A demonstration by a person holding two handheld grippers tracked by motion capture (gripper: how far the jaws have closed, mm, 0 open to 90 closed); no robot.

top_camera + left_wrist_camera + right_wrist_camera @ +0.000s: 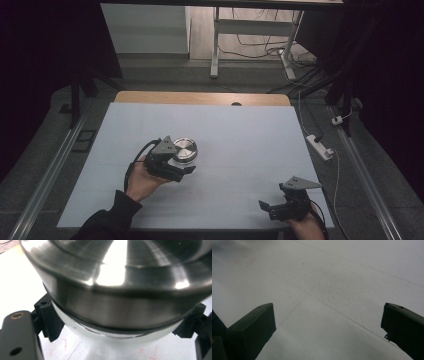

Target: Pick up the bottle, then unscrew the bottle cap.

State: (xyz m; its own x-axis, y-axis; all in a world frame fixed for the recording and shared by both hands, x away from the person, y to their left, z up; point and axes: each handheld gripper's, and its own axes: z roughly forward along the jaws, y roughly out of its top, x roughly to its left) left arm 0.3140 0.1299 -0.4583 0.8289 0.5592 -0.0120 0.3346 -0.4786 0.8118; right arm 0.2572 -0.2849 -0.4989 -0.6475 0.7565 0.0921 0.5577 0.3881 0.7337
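Our right tool (276,204) rests wide open. Left tool (181,169) squeezes the jar (184,151) under its shiny lid; we think glass is heavy, slippery, breakable.

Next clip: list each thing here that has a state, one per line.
left gripper: shut on the jar, held by the person's hand.
jar: clear body gripped between the jaws, metal lid on.
right gripper: open, nothing between its jaws, low over the table.
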